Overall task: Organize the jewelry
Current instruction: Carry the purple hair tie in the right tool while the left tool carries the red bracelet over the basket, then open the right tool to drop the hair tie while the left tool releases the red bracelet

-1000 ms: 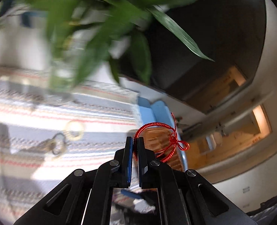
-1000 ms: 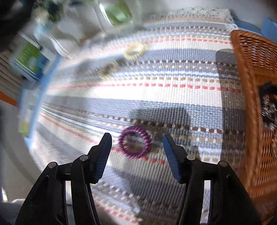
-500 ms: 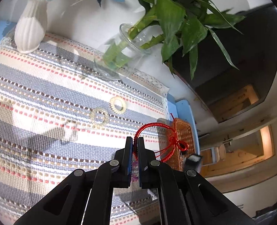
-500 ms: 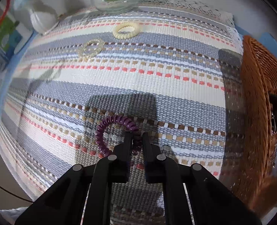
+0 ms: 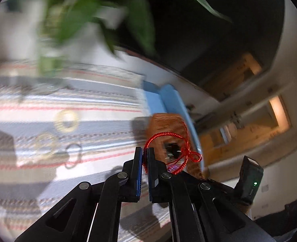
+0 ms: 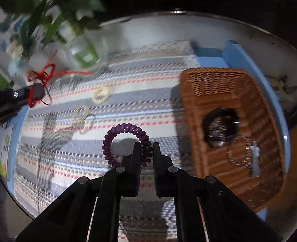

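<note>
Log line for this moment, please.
left gripper: shut on red cord bracelet | right gripper: shut on purple coil band | wicker basket: not yet reached

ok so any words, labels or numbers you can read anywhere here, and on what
None can be read.
Green and white printed sheet at the left edge of the striped woven mat: markings too blurred to read.
Brown wicker basket, red cord bracelet, purple spiral hair tie: no text.

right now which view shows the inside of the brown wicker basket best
The right wrist view: the brown wicker basket is seen from above, jewelry lying inside. The left wrist view shows only a blurred part of it behind the red cord bracelet.
</note>
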